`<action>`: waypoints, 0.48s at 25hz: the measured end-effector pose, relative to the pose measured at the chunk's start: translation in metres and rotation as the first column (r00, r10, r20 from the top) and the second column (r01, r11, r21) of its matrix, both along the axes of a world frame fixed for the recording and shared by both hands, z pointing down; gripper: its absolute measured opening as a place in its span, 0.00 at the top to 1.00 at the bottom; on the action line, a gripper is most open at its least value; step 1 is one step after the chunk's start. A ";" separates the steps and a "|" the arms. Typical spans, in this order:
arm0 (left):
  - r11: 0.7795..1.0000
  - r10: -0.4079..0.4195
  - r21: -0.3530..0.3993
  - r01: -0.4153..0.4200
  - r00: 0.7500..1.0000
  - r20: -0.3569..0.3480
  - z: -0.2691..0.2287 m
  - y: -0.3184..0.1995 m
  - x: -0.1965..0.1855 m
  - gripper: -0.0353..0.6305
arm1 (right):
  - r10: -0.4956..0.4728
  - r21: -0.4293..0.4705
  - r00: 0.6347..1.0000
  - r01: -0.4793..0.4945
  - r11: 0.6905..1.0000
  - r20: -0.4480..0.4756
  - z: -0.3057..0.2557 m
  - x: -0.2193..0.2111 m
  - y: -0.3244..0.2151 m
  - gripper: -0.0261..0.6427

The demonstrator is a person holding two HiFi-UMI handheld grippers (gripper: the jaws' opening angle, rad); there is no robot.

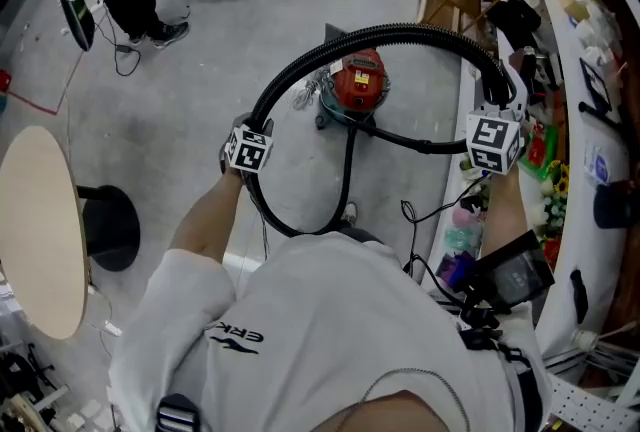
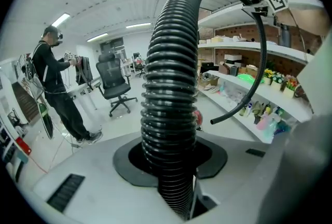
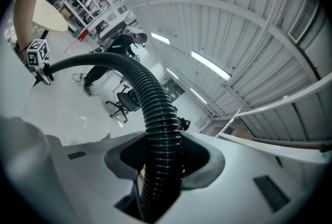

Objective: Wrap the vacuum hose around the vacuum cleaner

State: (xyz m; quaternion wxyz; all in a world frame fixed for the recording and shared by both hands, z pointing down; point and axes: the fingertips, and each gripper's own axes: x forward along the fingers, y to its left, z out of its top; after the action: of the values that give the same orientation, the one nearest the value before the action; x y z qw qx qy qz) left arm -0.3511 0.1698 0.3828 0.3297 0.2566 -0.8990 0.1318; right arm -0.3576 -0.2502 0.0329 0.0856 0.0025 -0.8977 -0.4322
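The black ribbed plastic hose (image 1: 400, 32) is held aloft in a wide arch above the small red canister vacuum cleaner (image 1: 357, 80), which stands upright on the grey floor (image 1: 180, 90) near the white shelving (image 1: 575, 70). The left gripper (image 1: 250, 140) is clamped on one end of the arch and the right gripper (image 1: 497, 120) on the other. Each gripper view shows the hose filling the gap between the jaws. Below the left gripper a slack loop drops to the floor and runs back to the canister. No turn lies around the body yet. Judgement: wrapping is at an early stage. The arch has to come down around the canister, and the remaining slack has to be coiled.
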 end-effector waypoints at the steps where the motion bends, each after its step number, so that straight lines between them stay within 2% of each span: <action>1: 1.000 -0.008 -0.019 0.009 1.000 0.007 -0.004 0.000 -0.011 0.76 | -0.004 -0.009 1.000 0.004 1.000 -0.007 0.004 -0.008 -0.008 0.71; 12: 0.985 -0.067 -0.154 0.075 0.996 0.057 -0.037 -0.026 -0.109 0.76 | -0.039 -0.063 0.996 0.034 0.997 -0.080 0.044 -0.098 -0.091 0.71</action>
State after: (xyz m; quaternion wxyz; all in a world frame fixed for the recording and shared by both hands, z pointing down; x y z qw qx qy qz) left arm -0.4602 0.1443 0.3456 0.3297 0.1942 -0.9028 0.1964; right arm -0.4557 -0.3417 0.0772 0.1140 -0.0342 -0.9064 -0.4054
